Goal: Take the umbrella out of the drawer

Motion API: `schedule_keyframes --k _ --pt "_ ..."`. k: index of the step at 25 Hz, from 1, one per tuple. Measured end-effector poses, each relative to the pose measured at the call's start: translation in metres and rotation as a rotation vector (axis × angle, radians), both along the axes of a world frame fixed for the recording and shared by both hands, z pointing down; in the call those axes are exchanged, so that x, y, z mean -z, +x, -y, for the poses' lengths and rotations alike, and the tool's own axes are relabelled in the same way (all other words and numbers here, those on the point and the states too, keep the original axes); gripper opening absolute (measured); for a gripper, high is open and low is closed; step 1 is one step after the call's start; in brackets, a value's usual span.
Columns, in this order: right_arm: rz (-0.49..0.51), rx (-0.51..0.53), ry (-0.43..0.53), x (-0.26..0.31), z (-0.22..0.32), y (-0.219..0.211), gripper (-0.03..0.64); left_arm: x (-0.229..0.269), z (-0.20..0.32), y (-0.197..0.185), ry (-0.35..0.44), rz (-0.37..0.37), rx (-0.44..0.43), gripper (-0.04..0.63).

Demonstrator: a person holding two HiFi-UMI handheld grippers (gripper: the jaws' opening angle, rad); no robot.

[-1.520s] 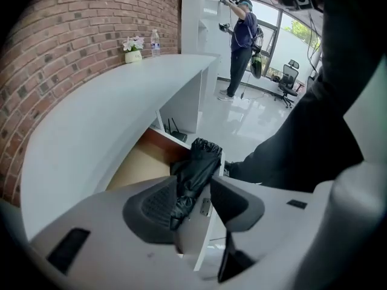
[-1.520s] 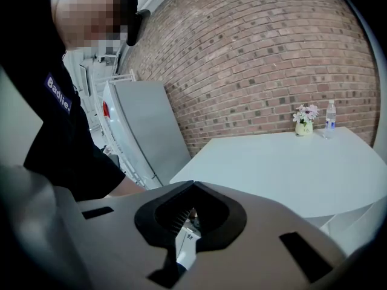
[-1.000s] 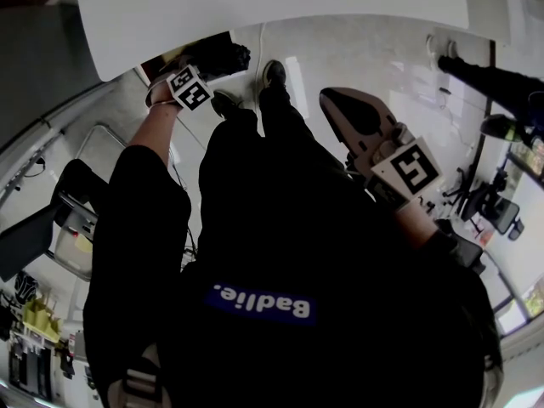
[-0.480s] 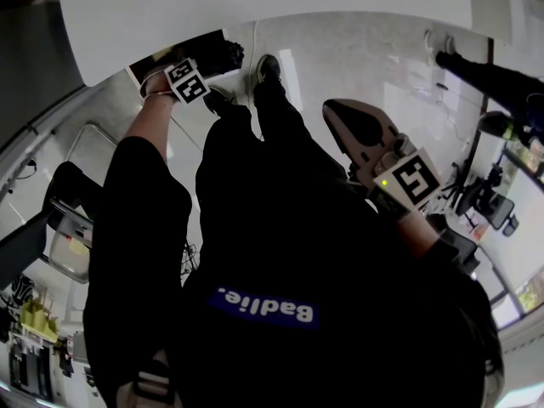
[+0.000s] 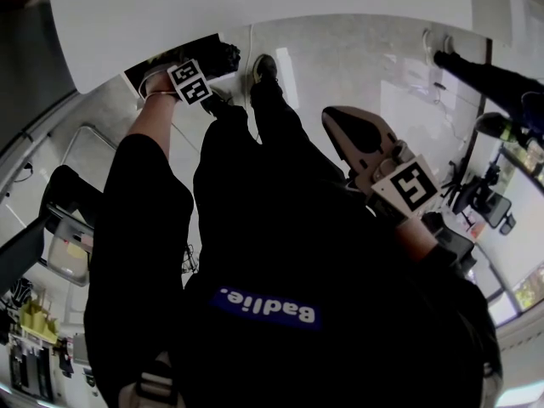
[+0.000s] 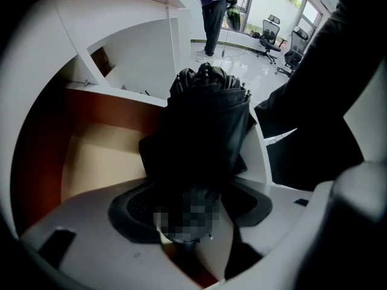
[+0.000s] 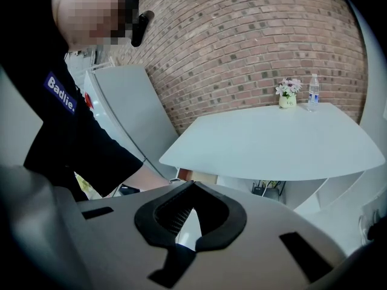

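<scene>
A black folded umbrella (image 6: 205, 125) lies over the open drawer (image 6: 97, 156), whose inside is light wood. My left gripper (image 6: 190, 213) points straight down at it. Its jaws stand wide, one dark pad on each side of the umbrella's near end, and I see no pad pressing on it. In the head view the umbrella (image 5: 223, 55) shows as a dark lump beside the left gripper's marker cube (image 5: 189, 83), under the white table (image 5: 255, 7). My right gripper (image 5: 331, 117) hangs off to the right, pad tips together (image 7: 192, 183), with nothing in it.
My own legs and shoes (image 5: 268, 68) stand close to the drawer. Another person (image 6: 211, 11) and office chairs (image 6: 269, 26) are farther off on the pale floor. On the table stand a water bottle (image 7: 313, 92) and a small flower pot (image 7: 287, 95). Behind it is a brick wall.
Both grippers have sunk a little. More of the drawer's dark front shows beside the left marker cube. The umbrella has stayed where it was.
</scene>
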State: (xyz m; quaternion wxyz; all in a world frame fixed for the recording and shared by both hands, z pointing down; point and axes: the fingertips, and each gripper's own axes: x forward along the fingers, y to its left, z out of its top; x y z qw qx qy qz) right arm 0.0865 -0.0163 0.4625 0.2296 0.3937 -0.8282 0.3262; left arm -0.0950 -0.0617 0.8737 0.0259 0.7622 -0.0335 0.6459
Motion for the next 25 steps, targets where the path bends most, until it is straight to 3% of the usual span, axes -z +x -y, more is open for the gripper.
schedule_keyframes --k 5,8,10,14,18,25 --pt "-0.008 -0.018 -0.005 -0.003 0.0 0.001 0.026 -0.005 0.006 0.002 0.005 0.025 -0.06 0.321" --pt "-0.014 -0.026 -0.011 -0.004 -0.001 0.004 0.026 -0.009 0.013 0.005 -0.009 0.045 -0.084 0.388" --pt "-0.018 -0.035 -0.019 -0.006 -0.003 0.006 0.026 -0.012 0.01 0.006 -0.06 0.067 -0.126 0.388" --pt "-0.027 -0.051 -0.022 -0.008 -0.006 0.008 0.026 -0.015 -0.005 0.005 -0.166 0.121 -0.226 0.29" --pt "-0.033 -0.055 -0.011 -0.004 -0.006 0.009 0.026 -0.012 -0.007 0.008 -0.13 0.099 -0.237 0.262" --pt "-0.029 -0.076 0.003 0.005 -0.004 0.011 0.026 0.015 -0.007 0.008 -0.018 -0.032 -0.158 0.252"
